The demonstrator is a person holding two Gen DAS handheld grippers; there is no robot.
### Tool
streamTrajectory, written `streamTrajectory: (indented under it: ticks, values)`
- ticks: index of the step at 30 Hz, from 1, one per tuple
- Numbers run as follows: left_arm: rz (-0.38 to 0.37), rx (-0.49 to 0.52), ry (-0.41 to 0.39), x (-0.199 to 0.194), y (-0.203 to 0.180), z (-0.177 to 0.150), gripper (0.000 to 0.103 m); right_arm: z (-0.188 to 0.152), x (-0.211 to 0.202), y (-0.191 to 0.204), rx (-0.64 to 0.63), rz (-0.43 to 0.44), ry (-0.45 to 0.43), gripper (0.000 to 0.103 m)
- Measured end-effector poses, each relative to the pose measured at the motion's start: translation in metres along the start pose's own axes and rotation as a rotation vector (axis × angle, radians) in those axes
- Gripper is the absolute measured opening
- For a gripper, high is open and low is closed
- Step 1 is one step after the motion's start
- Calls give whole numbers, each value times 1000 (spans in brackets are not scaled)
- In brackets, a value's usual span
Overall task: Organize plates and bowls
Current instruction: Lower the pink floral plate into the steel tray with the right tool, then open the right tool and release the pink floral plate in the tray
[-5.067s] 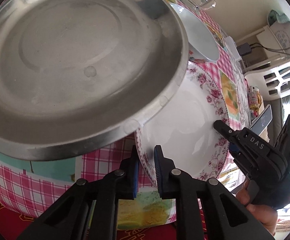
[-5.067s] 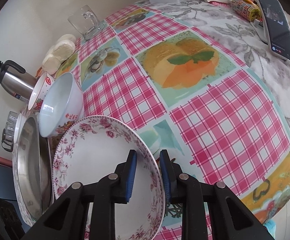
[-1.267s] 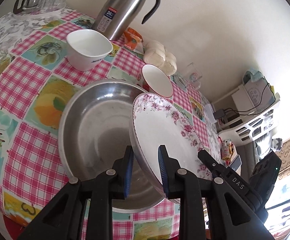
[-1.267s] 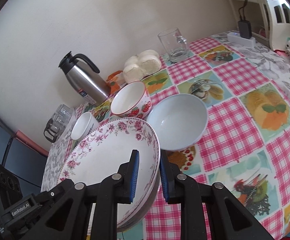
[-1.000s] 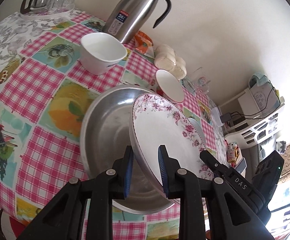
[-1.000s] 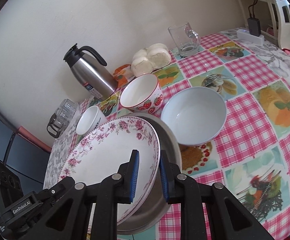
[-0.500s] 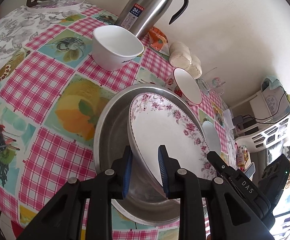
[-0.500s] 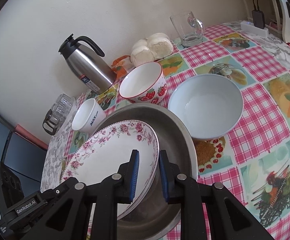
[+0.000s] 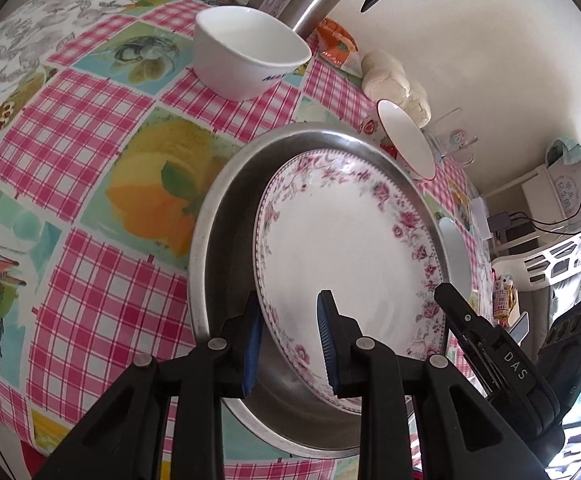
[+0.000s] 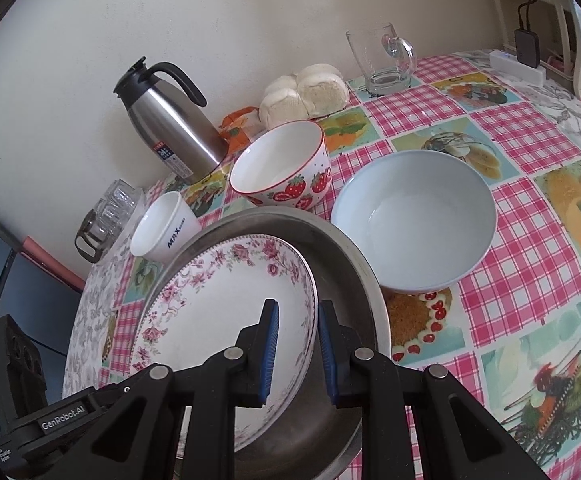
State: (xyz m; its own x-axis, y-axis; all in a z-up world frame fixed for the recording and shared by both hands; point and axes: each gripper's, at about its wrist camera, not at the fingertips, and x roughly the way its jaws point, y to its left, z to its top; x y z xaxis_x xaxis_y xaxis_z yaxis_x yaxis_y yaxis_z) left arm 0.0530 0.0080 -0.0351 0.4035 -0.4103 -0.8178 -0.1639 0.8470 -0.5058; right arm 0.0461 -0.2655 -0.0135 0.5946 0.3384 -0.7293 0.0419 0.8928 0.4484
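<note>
A white plate with a pink flower rim lies inside a big steel pan on the checked tablecloth. My left gripper is open, its jaws astride the plate's near rim with a gap on both sides. My right gripper holds the plate's opposite rim between its jaws, shut on it. A strawberry bowl, a pale blue bowl and a small white bowl stand around the pan.
A steel thermos jug, a glass mug, a bag of buns and a tray of small glasses stand along the wall. A white rack is beyond the table's end.
The plate, held tilted above the pan, has come down into it. My left gripper's jaws have spread apart and let go of the rim. The right gripper still grips it.
</note>
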Motion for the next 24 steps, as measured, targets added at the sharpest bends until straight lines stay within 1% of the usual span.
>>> streamTrajectory:
  ticks: [5,9,11,13,15,20,24]
  values:
    - [23,18,0,0,-3,-1,28,-4,5,-4,-16,-19,19,21]
    - [23,2,17,4,-1,0,28,-5,4,-2,-33,-23,21,23]
    - [40,-5,25,5,1,-1,26,-6,7,-1,-44,-29,37,23]
    - [50,-13,31,4,4,-1,22,-7,6,2,-61,-37,37,23]
    - [49,-34,37,4,7,-1,20,-8,7,3,-67,-35,42,23]
    - [33,-91,47,-1,18,-3,18,-8,8,4,-77,-32,53,23]
    - [60,-96,39,-7,21,-5,16,-10,9,6,-94,-29,62,23]
